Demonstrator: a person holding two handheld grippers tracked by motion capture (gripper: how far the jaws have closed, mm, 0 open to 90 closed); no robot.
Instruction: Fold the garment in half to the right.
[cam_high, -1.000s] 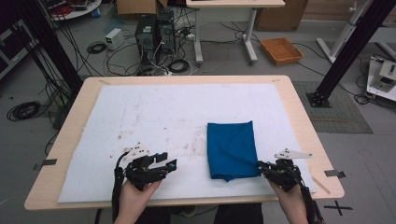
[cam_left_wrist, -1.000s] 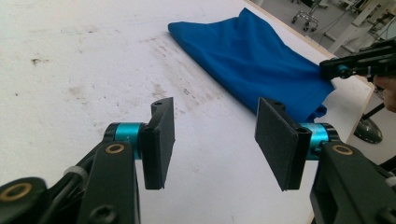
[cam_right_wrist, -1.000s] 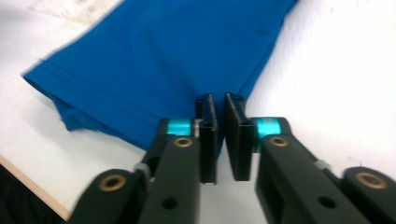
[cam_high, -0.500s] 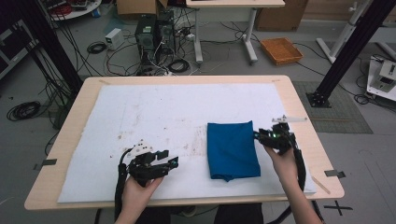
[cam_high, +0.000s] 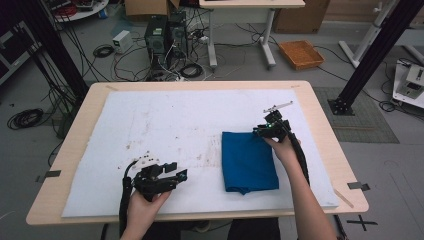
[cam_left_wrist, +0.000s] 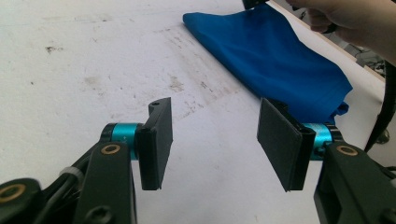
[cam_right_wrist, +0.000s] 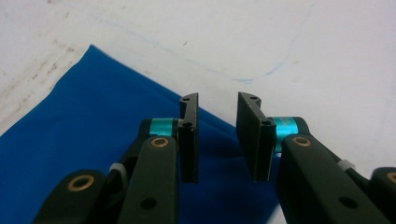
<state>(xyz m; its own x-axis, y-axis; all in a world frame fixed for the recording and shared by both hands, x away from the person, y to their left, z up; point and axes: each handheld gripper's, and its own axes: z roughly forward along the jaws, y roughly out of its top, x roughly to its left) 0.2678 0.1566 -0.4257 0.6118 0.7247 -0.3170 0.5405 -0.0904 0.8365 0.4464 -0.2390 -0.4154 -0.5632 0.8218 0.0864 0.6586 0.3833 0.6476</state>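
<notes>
Blue folded cloth (cam_high: 249, 161) lies flat on the white mat (cam_high: 165, 125) that covers the counter (cam_high: 320, 125), at about 4 o'clock from the mat's centre.

Near: left gripper (cam_high: 176, 176) sits at about 7 o'clock on the mat, well apart from the cloth, jaws spread wide with nothing between them. In the left gripper view its pads (cam_left_wrist: 156, 140) are bare above stained mat, with the cloth (cam_left_wrist: 280, 70) out at 1 o'clock. Idle for now.

Farther: right gripper (cam_high: 261, 131) is at the cloth's far right corner, about 1 o'clock on the cloth. Its jaws have just been closing, yet a gap remains and the right gripper view shows no fabric between them. The pads (cam_right_wrist: 189, 135) hang over the cloth's edge (cam_right_wrist: 93, 140), one over blue, one over white mat. Released, not grasping.

Risks, as judgement:
- Jaws straddle the edge, so closing here may pinch air or a single top layer; the fold would peel open instead of lifting whole.
- Tips coming down too steep could push the corner and bunch it, spoiling the fold.
- Nothing pins the near end of the cloth; a pull from the far corner may drag the whole cloth across the mat, which looks slick.
- Trailing cable (cam_high: 300, 155) beside the right forearm runs close along the cloth's right edge and could snag it.
</notes>
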